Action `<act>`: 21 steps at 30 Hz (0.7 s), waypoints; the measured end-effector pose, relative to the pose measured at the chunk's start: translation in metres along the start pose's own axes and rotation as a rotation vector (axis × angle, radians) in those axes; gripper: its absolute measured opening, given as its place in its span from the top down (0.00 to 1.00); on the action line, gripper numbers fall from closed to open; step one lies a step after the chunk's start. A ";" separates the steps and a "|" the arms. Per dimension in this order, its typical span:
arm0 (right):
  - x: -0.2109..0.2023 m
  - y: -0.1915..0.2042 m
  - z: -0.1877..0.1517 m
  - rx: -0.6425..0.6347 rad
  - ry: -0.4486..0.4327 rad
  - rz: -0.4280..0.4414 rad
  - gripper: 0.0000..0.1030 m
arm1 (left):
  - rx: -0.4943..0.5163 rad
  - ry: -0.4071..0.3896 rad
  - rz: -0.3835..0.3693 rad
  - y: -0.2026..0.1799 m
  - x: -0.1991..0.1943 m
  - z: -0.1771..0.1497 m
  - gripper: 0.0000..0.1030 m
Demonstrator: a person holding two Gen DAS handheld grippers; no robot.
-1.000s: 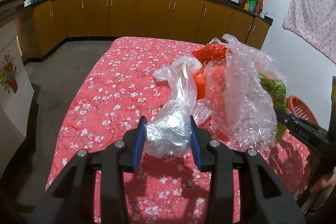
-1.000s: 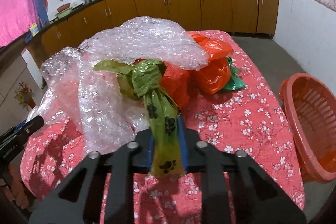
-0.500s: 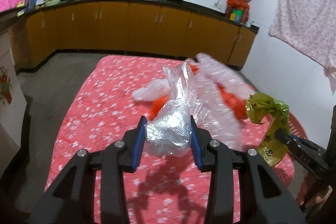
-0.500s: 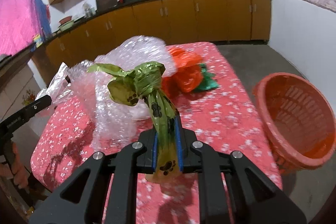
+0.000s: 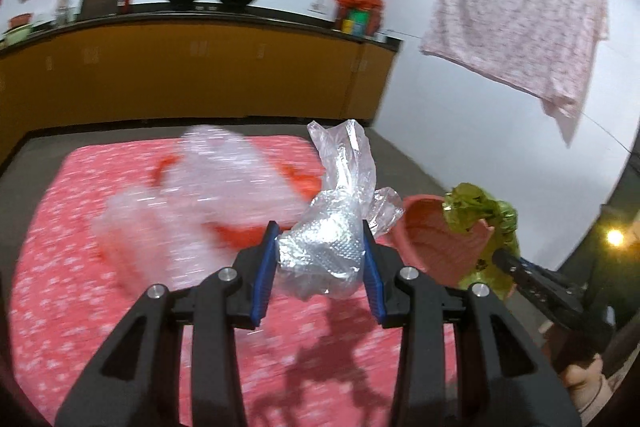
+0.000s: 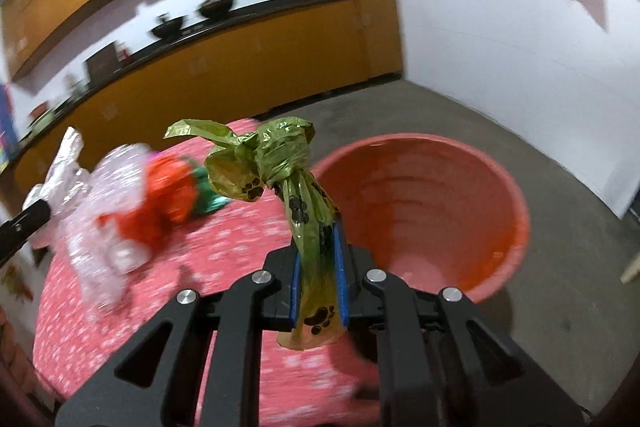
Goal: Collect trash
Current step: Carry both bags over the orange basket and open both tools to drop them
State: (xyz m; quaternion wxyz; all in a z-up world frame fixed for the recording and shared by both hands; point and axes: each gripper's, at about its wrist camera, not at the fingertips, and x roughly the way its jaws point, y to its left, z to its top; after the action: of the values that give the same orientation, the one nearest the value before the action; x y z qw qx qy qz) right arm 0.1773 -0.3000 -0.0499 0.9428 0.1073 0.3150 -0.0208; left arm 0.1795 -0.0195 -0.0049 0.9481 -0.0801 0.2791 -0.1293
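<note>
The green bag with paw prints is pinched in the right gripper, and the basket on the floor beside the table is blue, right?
Not quite: the basket is orange-red, not blue, as the right wrist view shows. The green bag with paw prints is indeed pinched in the right gripper.

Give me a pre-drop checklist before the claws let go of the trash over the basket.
1. Right claw clamped on green paw-print bag: ok.
2. Left claw clamped on clear plastic wad: ok.
3. Orange basket mouth open, nothing visible inside: ok.
4. Green bag above the basket mouth: cannot tell; it appears beside the near rim.
5. Clear wad over the basket: not ok; it appears over the red floral tablecloth.
6. Remaining pile of bubble wrap on the table: not ok, not yet collected.
</note>
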 end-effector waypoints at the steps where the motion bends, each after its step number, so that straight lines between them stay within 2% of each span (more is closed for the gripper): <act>1: 0.001 -0.007 0.001 0.015 -0.002 -0.017 0.86 | 0.011 0.007 -0.015 -0.009 0.009 0.001 0.63; 5: 0.012 -0.038 0.006 0.082 -0.003 -0.087 0.86 | 0.044 0.040 -0.088 -0.047 0.049 0.003 0.63; 10: 0.023 -0.053 0.009 0.131 -0.005 -0.123 0.86 | 0.052 0.090 -0.165 -0.082 0.096 0.000 0.62; 21: 0.049 -0.086 0.019 0.182 -0.009 -0.141 0.86 | 0.116 0.158 -0.236 -0.130 0.156 -0.014 0.62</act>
State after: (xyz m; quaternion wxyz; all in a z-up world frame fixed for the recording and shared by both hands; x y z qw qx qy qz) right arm 0.2185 -0.3866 -0.0801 0.9268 0.1701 0.3142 -0.1161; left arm 0.2720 -0.1901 -0.0666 0.9045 -0.0470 0.3335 -0.2616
